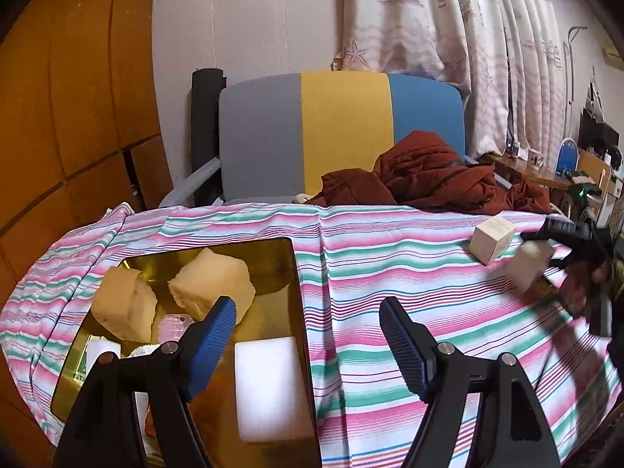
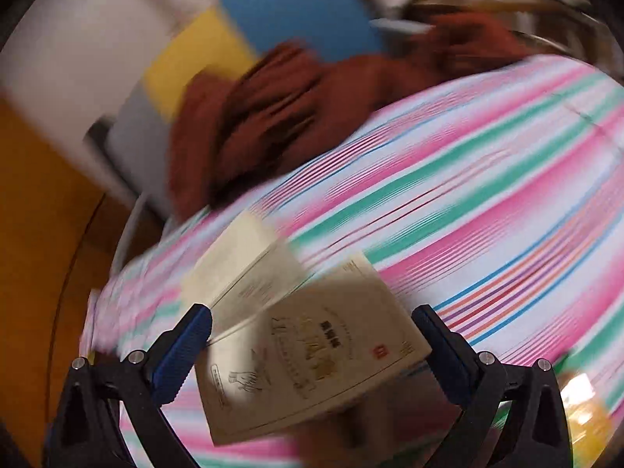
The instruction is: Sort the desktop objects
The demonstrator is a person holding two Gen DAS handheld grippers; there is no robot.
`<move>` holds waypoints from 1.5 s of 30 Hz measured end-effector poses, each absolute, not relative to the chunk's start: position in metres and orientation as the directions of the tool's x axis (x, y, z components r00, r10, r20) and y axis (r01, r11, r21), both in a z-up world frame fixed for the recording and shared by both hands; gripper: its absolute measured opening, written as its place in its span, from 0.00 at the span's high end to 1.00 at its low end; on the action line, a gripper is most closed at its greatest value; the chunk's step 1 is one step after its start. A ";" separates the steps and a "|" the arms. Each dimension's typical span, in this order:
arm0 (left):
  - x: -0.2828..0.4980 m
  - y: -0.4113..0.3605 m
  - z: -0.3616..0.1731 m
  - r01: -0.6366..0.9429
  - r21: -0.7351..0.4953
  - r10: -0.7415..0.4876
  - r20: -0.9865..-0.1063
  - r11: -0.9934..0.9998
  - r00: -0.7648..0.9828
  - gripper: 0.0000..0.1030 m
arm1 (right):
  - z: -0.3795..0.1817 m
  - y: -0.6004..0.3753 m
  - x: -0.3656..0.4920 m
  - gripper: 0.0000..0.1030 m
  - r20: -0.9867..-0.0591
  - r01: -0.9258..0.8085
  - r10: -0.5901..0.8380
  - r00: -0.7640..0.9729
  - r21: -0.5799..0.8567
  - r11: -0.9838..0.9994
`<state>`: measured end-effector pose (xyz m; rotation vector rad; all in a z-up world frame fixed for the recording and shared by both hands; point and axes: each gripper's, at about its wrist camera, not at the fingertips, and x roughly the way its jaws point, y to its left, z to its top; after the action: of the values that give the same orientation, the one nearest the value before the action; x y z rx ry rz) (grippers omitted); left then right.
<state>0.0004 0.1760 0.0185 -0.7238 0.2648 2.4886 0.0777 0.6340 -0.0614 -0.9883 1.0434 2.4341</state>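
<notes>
Across the whole lower field of the left wrist view, a striped cloth (image 1: 390, 273) in pink, green and white is spread over the table. Behind it, at twelve o'clock, a chair back (image 1: 339, 136) in grey, yellow and blue is seen, with a rust-red garment (image 1: 429, 179) heaped at its one o'clock side. A gold tray (image 1: 280, 273) is laid on the cloth at eight o'clock; two pale sponge-like chunks (image 1: 210, 284) are held in its far part and a white foam block (image 1: 269, 386) in its near part. Over the tray's near edge the left gripper (image 1: 308, 345) is held wide open, with nothing between its blue pads (image 1: 210, 347).

At three o'clock a small wooden cube (image 1: 492, 238) rests on the cloth, and just beside it a second pale box, blurred, is seen at the other tool.

From the right wrist view, heavily blurred, the right gripper (image 2: 312, 351) is seen closed on a printed cream carton (image 2: 312, 362), gripped at both sides above the cloth. At eleven o'clock of it a second cream box (image 2: 241, 261) lies near.
</notes>
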 end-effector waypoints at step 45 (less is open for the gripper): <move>-0.001 0.211 -0.009 -0.662 -0.073 0.537 -0.653 -0.746 -0.533 0.24 | -0.081 0.496 0.082 0.04 -0.815 -0.237 -0.023 -0.578 0.195 -0.952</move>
<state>-0.0012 0.2108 -0.0089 -0.8798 0.2390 2.2616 0.0821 0.4965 -0.0808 -1.3762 0.4316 2.6523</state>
